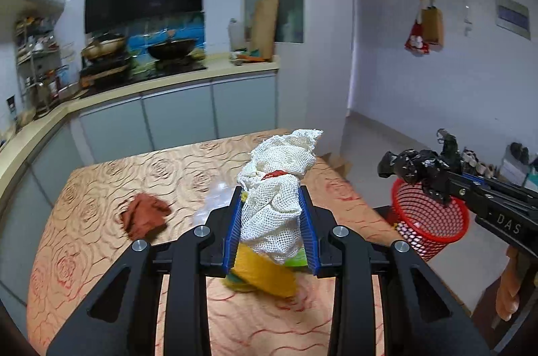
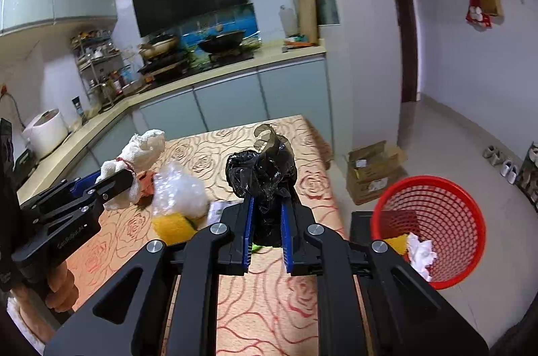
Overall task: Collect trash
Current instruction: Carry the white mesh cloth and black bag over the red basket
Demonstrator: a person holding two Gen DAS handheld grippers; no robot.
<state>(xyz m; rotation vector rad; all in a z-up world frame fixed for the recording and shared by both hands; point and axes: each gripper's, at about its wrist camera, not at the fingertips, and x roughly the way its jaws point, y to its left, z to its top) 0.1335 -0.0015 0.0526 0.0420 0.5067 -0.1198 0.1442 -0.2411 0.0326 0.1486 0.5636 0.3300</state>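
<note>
My left gripper is shut on a bunched white mesh bag, held above the rose-patterned table. That mesh bag and the left gripper also show at the left of the right wrist view. My right gripper is shut on a crumpled black plastic bag, also lifted off the table. In the left wrist view the black bag hangs just above the red mesh wastebasket. A yellow sponge, clear crumpled plastic and a rust-brown rag lie on the table.
The red wastebasket stands on the floor right of the table, with white paper and something yellow inside. A cardboard box sits on the floor beyond it. Kitchen counters with a stove and pans run behind and along the left.
</note>
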